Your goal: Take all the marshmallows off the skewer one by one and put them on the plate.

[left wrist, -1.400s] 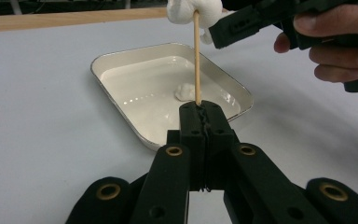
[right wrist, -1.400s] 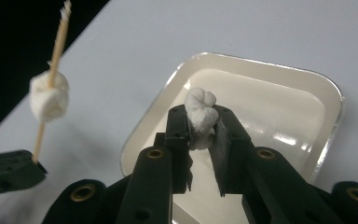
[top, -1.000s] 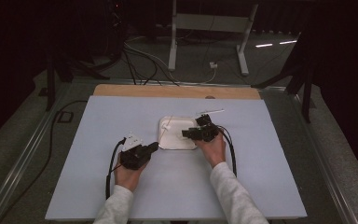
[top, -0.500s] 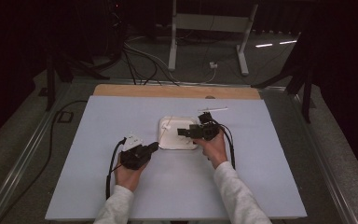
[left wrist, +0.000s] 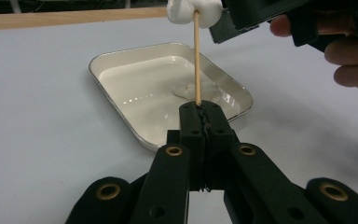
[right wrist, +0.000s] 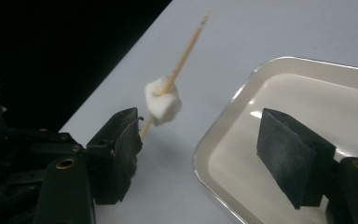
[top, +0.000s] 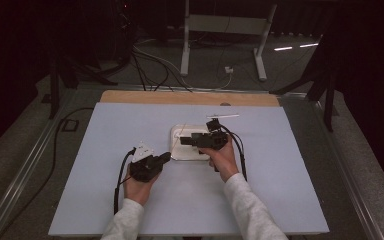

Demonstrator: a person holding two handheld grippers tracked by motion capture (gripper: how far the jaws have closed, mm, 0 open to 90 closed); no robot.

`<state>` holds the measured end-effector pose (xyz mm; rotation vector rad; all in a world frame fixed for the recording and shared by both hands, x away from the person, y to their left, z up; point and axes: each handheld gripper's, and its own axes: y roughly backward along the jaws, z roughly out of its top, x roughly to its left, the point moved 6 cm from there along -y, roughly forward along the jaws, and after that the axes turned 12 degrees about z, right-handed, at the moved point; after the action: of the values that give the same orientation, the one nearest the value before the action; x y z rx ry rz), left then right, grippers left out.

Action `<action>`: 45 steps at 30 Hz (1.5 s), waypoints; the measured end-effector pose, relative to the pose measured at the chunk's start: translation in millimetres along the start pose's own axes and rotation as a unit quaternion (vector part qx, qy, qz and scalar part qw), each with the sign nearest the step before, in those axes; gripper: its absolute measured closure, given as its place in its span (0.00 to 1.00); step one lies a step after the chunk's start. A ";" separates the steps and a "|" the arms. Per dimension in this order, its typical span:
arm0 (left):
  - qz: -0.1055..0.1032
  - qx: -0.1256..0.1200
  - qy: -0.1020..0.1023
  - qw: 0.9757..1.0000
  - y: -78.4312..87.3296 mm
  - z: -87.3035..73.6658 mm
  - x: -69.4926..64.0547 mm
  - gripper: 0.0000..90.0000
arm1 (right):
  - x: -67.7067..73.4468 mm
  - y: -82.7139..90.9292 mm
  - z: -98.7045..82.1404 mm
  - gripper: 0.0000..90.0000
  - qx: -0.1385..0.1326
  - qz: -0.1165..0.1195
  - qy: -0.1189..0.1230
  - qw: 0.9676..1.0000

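My left gripper (left wrist: 200, 109) is shut on the bottom end of a wooden skewer (left wrist: 196, 60), which it holds upright over the near edge of a white tray (left wrist: 121, 60). A white marshmallow (left wrist: 193, 11) is speared near the skewer's top. My right gripper (right wrist: 205, 140) is open beside it. Its jaws have just been opening, then eased in slightly. The marshmallow (right wrist: 163, 105) sits close to one jaw, apart from both pads. In the high view the left gripper (top: 166, 157) is at the tray's (top: 176, 131) left edge and the right gripper (top: 184, 141) is above the tray.
Pale lumps (left wrist: 189, 88) lie in the tray's wet bottom. A thin pale stick (top: 223, 116) lies on the blue-grey mat (top: 280, 190) just beyond the tray. A wooden strip (top: 190, 97) runs along the table's far edge, with stands and cables on the floor behind it.
The right gripper has let its jaws apart and moved a little left and up over the tray. The left hand with the skewer has stayed put.
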<state>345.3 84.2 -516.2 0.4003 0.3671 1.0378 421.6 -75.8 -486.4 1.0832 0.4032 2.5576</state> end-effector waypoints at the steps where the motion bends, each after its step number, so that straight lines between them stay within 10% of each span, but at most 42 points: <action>1: 0.000 -0.001 0.000 1.000 0.1 0.2 -0.1 1.00 | 0.0 0.0 0.0 0.34 0.000 0.000 0.000 1.000; 14: -0.009 -0.010 -0.001 1.000 1.2 1.9 -3.5 1.00 | 6.4 -18.0 -4.1 0.57 -0.002 0.053 -0.034 0.998; 21: -0.011 -0.009 -0.003 1.000 0.4 1.3 -5.0 1.00 | 8.9 -21.4 -5.5 0.86 -0.003 0.081 -0.049 0.996; 33: -0.018 -0.007 -0.018 1.000 0.5 -1.4 -7.1 1.00 | 6.2 2.2 13.5 0.91 -0.078 0.077 -0.058 0.992; 45: -0.022 -0.007 -0.026 0.999 -1.3 -2.2 -10.9 1.00 | 4.1 11.3 16.0 0.91 -0.064 0.069 -0.043 0.995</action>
<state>340.3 74.3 -517.7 0.4055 0.3204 0.9842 428.5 -82.3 -468.7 1.2059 0.1459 2.6036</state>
